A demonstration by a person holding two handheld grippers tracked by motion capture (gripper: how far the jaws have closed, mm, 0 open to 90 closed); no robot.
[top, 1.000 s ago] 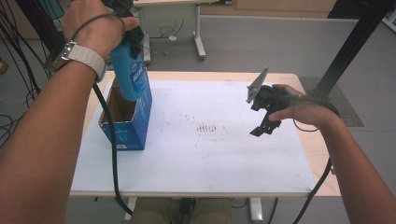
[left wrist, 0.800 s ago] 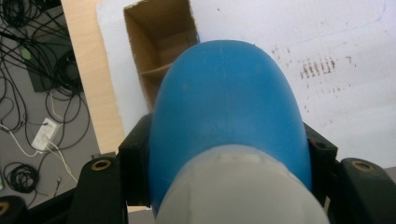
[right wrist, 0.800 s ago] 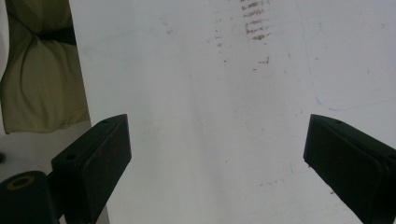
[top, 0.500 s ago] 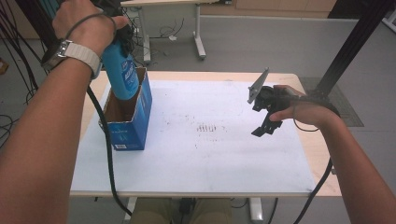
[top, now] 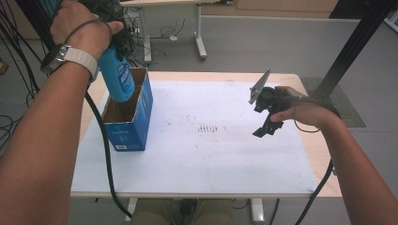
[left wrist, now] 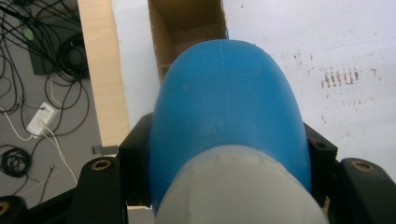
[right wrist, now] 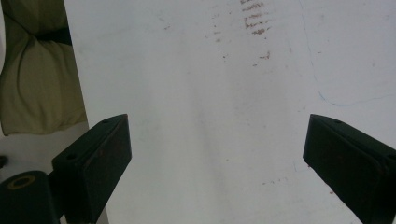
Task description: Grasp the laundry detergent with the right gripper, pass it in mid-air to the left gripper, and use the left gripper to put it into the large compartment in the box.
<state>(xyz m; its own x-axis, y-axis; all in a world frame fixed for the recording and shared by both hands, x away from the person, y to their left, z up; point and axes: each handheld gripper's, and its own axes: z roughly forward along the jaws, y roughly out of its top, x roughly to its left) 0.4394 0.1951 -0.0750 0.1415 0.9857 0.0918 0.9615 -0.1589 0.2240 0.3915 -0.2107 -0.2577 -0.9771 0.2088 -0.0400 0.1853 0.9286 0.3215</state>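
Holding item: blue bottle (top: pixel 116 75), clamped btwn the jaws of the left gripper (left wrist: pixel 224 186), base pointing down, low end just inside the open top of the blue cardboard box (top: pixel 127 117). Left gripper view looked down along the bottle into the box's brown interior.

Change vs. prior frames: bottle had shifted toward the box's far end and dropped a little; earlier it hung over the near/middle part of the opening. Left hand (top: pixel 82 28) moved w/ it. Box itself unmoved. Judged meaning: insertion under way, approx. early stage; most of the bottle was above the rim, so further lowering needed before release.

Right gripper (top: pixel 267 117): held idle above the right part of the surface (top: pixel 211 168), same spot as before. Jaws wide apart, nothing btwn them; right gripper view showed bare white sheet and rust-coloured smudges (right wrist: pixel 254 21) below.

Surroundings:
- White sheet over a wooden top; smudge marks near centre (top: pixel 209 129).
- Black cable (top: pixel 105 164) trailing from the left gripper past the box's near side.
- Floor cables and a power strip (left wrist: pixel 39 123) beyond the surface's edge.

Obstructions: box walls close around the bottle, risk of catching the rim or tipping the box, judged. Nothing else near.
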